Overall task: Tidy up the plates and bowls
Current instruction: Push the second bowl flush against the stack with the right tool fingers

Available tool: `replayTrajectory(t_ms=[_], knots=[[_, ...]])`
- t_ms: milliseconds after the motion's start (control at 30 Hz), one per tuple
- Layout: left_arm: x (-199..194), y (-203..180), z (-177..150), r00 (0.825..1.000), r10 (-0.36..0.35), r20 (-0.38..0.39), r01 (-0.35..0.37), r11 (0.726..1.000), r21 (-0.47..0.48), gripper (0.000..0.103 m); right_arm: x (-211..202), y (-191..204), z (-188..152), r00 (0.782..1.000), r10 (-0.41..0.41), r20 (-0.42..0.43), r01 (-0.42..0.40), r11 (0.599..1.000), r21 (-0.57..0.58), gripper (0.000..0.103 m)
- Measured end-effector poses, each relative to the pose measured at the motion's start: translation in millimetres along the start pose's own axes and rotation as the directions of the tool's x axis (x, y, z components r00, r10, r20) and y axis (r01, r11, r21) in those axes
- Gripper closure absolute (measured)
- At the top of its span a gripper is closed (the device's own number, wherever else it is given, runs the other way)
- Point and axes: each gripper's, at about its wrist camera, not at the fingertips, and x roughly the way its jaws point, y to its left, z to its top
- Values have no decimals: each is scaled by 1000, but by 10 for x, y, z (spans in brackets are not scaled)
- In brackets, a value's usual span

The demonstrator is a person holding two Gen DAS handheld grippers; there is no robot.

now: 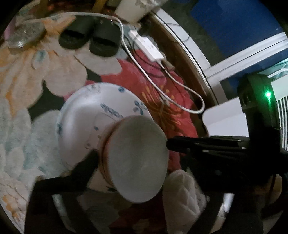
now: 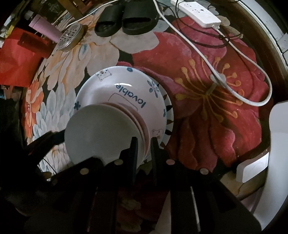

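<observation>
A white bowl with blue prints and the word "lovable" (image 2: pixel 124 93) lies upside down on a patterned plate (image 2: pixel 169 111) on the floral rug. A small grey-white plate (image 2: pixel 100 133) rests on top of its foot ring, with pinkish rims stacked beneath it. My right gripper (image 2: pixel 144 144) has its fingers close on either side of the small plate's edge. In the left wrist view the same bowl (image 1: pixel 84 117) and small plate (image 1: pixel 138 158) show. My left gripper (image 1: pixel 129 153) straddles the stack, one finger (image 1: pixel 198 144) at the right of the plate, the other at the lower left.
Black slippers (image 2: pixel 126 16), a white power strip (image 2: pixel 198 12) and cables (image 2: pixel 234 72) lie on the rug behind the stack. A metal strainer lid (image 2: pixel 69 36), a pink bottle (image 2: pixel 45 28) and red items sit at the far left. White furniture (image 2: pixel 277 144) stands on the right.
</observation>
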Motion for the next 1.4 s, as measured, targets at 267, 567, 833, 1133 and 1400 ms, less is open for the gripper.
replayTrajectory(t_ms=[267,567,833,1133,1400], knots=[[-209,-26,65,991,87,106,-91,995,36,1,-30,59,4,999,20,25,-20,1000,-13,69],[-249,237,40,981,166,105,-165,986,-19,1,-12,134,-28,999,3,53,-2,999,-35,22],[-302,365,-27,972,209,104,-202,977,-74,1,-15,229,-62,996,-32,83,38,997,-63,22],[-381,430,-63,957,263,125,-252,963,-99,1,-56,309,-72,991,-58,117,68,994,-83,22],[-439,427,-86,947,291,139,-279,955,-95,1,-29,338,-88,993,-49,108,59,994,-87,24]])
